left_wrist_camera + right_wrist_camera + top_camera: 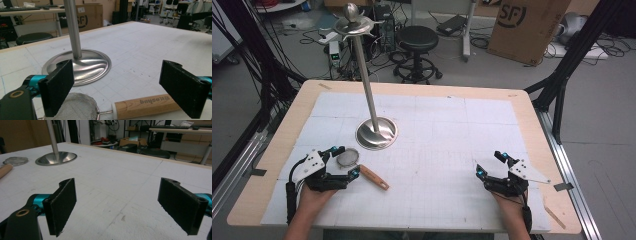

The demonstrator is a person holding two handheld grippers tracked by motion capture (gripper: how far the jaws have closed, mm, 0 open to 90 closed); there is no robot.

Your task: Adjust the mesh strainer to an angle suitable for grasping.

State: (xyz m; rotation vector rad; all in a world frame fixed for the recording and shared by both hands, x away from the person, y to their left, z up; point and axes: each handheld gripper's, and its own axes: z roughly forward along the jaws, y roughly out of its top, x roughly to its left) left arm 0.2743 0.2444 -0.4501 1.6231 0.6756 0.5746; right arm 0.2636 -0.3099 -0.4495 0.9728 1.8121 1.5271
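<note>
Your left gripper (343,161) and right gripper (492,162) share one build: a black frame, teal fittings behind each jaw, and a grey three-cornered plate on top dotted with small dark holes. Up close, each jaw is a flat black rectangular slab with a rough, grainy face and a notched upper corner. A brass-coloured ring sits in the black link at lower left. A black cable trails back from each gripper beside your wrist, and your forearms are bare of sleeves

strainer (348,158) before stand (376,133), on table (522,107) left
</note>
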